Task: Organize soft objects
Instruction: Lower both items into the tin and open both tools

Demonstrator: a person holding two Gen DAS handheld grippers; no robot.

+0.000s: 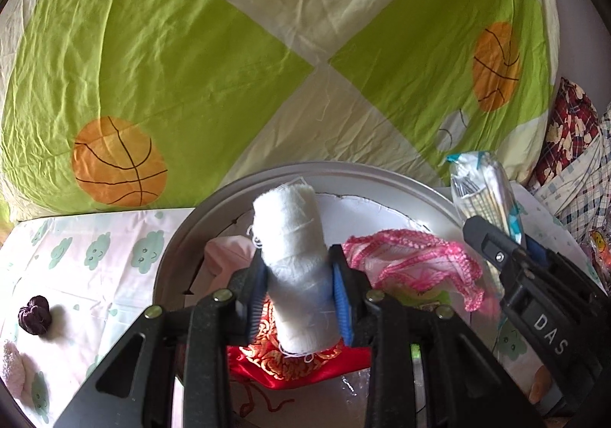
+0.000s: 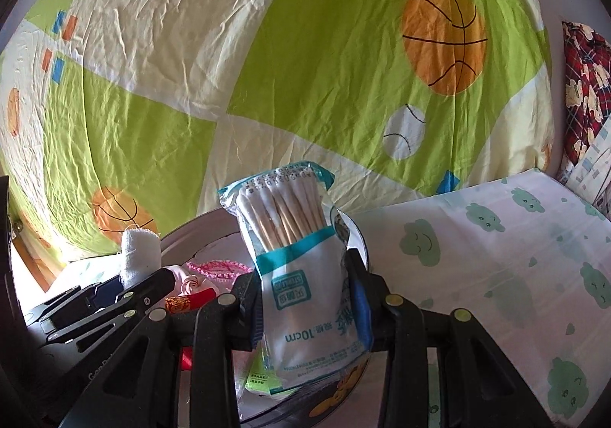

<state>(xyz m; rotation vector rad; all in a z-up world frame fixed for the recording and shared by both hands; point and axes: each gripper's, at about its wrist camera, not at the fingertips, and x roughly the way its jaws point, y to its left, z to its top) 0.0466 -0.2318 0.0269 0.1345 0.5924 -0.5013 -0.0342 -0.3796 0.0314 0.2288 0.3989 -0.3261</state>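
Gauze roll (image 1: 292, 267) and swab packet (image 2: 301, 275), gripped

Behind everything hung a crumpled quilt (image 1: 214, 57), lime green and cream in big diagonal patches, printed with orange basketballs and one white baseball (image 2: 404, 133). Small blue and orange squares sat near its upper left edge. Below lay a pale sheet (image 2: 496, 248) patterned with green smiling clouds. At far right, a heap of cloth: dark red plaid with bear figures (image 2: 584, 84), and beneath it a blue-and-white checked fabric (image 1: 584, 191). A strip of brown wood (image 2: 36, 260) showed at the left edge.
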